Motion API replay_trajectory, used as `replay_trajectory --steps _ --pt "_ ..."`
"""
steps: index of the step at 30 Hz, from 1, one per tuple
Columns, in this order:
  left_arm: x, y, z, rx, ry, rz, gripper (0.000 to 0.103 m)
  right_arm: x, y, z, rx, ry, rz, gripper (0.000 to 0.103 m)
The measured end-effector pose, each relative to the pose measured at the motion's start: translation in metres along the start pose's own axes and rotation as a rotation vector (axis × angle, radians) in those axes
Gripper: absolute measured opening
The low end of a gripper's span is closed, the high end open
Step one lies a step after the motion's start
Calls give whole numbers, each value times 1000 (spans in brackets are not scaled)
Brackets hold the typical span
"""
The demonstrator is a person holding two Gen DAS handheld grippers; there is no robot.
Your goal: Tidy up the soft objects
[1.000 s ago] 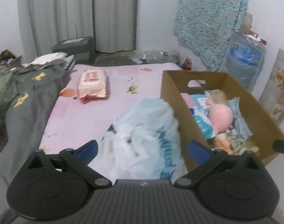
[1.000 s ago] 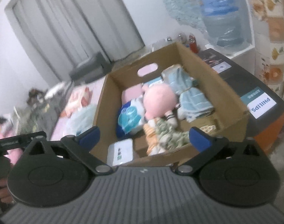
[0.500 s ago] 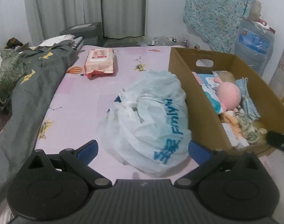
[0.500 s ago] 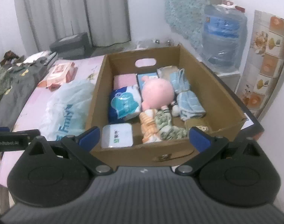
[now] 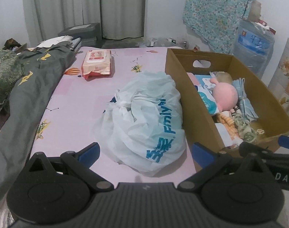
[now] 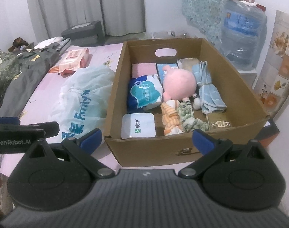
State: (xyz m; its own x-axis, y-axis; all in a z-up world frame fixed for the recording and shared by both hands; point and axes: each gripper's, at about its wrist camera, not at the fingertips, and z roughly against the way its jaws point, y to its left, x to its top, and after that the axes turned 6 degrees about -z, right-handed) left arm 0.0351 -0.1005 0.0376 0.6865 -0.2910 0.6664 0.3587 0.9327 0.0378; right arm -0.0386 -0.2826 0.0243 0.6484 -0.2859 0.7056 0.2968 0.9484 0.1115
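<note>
A cardboard box point(image 6: 239, 79) point(image 5: 184, 87) stands on the pink bed. It holds a pink plush doll point(image 6: 179, 83) point(image 5: 225, 96), a folded blue towel point(image 6: 209, 87), tissue packs point(image 6: 144, 94) and rolled socks point(image 6: 188, 117). A white plastic bag with blue lettering point(image 5: 146, 115) point(image 6: 85, 98) lies on the bed just left of the box. My left gripper point(image 5: 144, 152) is open and empty, close before the bag. My right gripper point(image 6: 146, 138) is open and empty, before the box's near wall.
A pink wet-wipes pack point(image 5: 97, 62) lies farther back on the sheet. A grey quilt point(image 5: 28, 87) covers the bed's left side. A water jug point(image 6: 243, 32) and tiled panel point(image 6: 277, 72) stand right of the box. Curtains hang behind.
Both grippers have pulled back and levelled. The bag and box now sit lower and farther in both views. Nothing was grasped.
</note>
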Motion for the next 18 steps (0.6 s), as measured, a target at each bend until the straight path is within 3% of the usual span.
replay_trajectory --steps 18 --pt "-2 -4 -2 -3 6 -9 103 0 -2 0 8 6 -2 102"
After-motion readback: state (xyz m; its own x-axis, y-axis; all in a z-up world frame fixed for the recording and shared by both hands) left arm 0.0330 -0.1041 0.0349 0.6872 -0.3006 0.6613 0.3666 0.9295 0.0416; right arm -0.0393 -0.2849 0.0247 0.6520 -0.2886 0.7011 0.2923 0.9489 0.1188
